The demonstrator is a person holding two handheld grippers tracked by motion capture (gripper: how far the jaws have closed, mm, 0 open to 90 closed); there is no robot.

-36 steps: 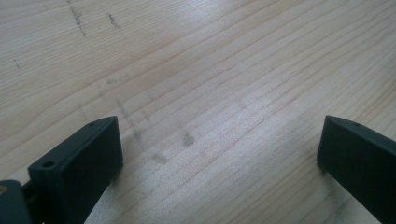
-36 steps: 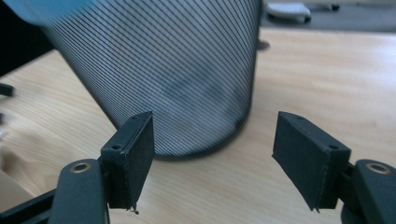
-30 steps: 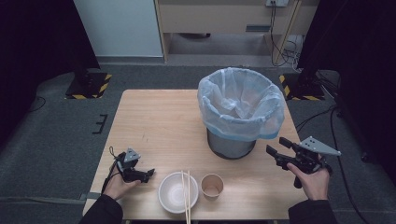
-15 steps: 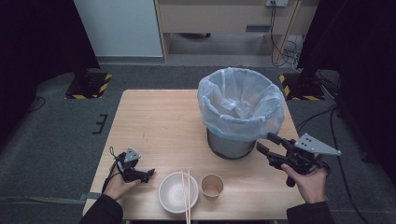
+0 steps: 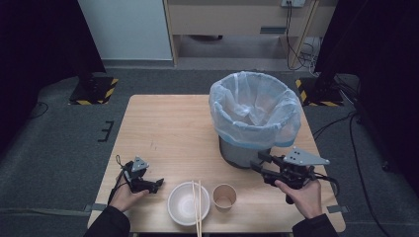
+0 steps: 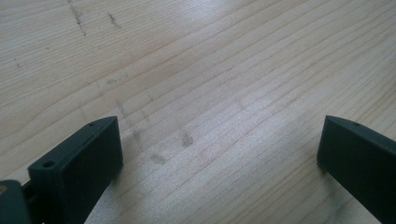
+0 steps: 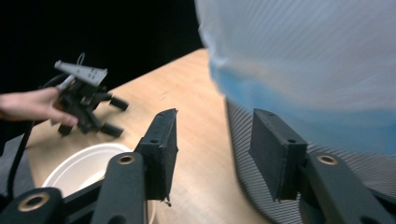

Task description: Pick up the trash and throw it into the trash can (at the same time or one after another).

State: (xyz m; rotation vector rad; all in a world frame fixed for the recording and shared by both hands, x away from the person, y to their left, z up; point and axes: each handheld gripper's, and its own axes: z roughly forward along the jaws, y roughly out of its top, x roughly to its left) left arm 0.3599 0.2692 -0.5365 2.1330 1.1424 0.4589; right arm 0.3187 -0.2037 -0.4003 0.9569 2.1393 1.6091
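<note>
Near the table's front edge, a brown paper cup (image 5: 224, 197) stands upright and untouched, just right of a white bowl (image 5: 186, 203) with a pair of chopsticks (image 5: 198, 207) laid across it. The right gripper (image 5: 260, 166) now hovers beside the cup, at the foot of the grey bin (image 5: 242, 153) lined with a pale blue bag (image 5: 254, 106); against the earlier frames it has slid leftward from the table's right edge toward the cup. Its jaws have just been closing and stand half spread with nothing between them, as the right gripper view (image 7: 212, 154) shows. That narrowing, judged from here, looks like sizing up for a grasp on the cup, which probably heads for the bin. The left gripper (image 5: 157, 183) rests on the wooden table (image 5: 163, 123) left of the bowl, where it lay before, its jaws spread wide over bare wood in the left gripper view (image 6: 219, 154).
</note>
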